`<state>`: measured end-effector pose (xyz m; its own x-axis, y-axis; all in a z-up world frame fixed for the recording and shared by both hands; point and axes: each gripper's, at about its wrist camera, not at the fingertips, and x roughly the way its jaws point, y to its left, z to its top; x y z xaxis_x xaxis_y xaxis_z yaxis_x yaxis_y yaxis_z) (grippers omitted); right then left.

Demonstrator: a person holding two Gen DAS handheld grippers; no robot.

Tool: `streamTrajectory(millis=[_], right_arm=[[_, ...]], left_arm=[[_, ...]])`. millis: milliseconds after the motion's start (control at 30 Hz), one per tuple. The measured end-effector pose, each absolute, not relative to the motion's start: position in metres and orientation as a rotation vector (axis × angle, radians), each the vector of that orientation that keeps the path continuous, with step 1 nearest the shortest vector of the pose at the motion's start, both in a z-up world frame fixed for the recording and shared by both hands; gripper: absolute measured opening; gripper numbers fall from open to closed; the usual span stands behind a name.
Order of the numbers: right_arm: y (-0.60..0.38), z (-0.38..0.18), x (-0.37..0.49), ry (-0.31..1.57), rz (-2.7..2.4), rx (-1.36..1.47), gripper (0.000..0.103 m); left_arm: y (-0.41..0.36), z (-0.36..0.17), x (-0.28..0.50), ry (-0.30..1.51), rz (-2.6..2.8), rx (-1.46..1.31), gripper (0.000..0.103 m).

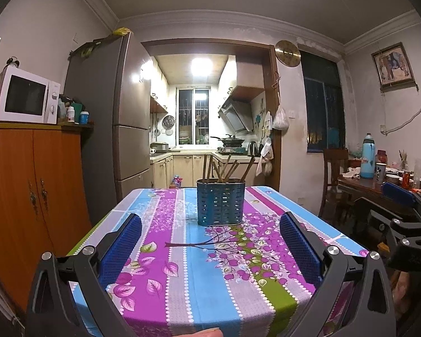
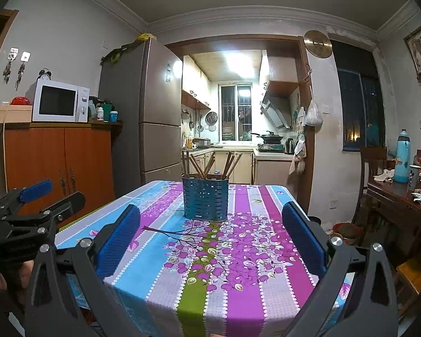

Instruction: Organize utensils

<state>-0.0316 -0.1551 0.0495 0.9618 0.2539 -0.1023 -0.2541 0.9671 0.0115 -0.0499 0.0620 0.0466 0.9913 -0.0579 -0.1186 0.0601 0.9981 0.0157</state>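
The left gripper [image 1: 210,241] hangs over the near edge of the tabletop [image 1: 182,295] with its blue-padded fingers [image 1: 120,250] spread wide and nothing between them. The right gripper [image 2: 210,238] is in the same state: fingers [image 2: 303,238] released, wide apart, only the flowered cloth showing in the gap.

The blue perforated utensil holder [image 1: 220,202] stands upright on the tabletop, ahead of the left fingers and roughly centred between their tips, well beyond them. From the right wrist view the holder [image 2: 205,198] also sits ahead of the fingers, a little toward the left finger's side of the gap. Neither gripper touches it.

A bundle of brown chopsticks [image 1: 227,168] stands inside the holder, their upper ends fanning out above the rim, some leaning left and some right. The same chopsticks [image 2: 207,165] show in the right wrist view.

In the left wrist view the right gripper [image 1: 401,216] appears beyond the right finger, off the tabletop's edge. In the right wrist view the left gripper [image 2: 42,199] shows beyond the left finger, likewise to the side of the tabletop.

Past the holder, a kitchen doorway [image 1: 207,98] opens at the far end of the room.
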Motion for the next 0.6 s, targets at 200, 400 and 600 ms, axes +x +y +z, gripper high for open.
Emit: streamTrajectory(millis=[200, 400, 600], right_arm=[[-0.163, 0.050, -0.031, 0.102, 0.249, -0.009, 0.098], [-0.173, 0.048, -0.028, 0.111, 0.239, -0.016, 0.098], [-0.178, 0.048, -0.026, 0.109, 0.239, -0.020, 0.098]], left_arm=[[0.051, 0.044, -0.045, 0.131, -0.071, 0.029, 0.098], [0.039, 0.042, -0.041, 0.138, -0.077, 0.036, 0.098], [0.029, 0.041, -0.036, 0.149, -0.082, 0.044, 0.098]])
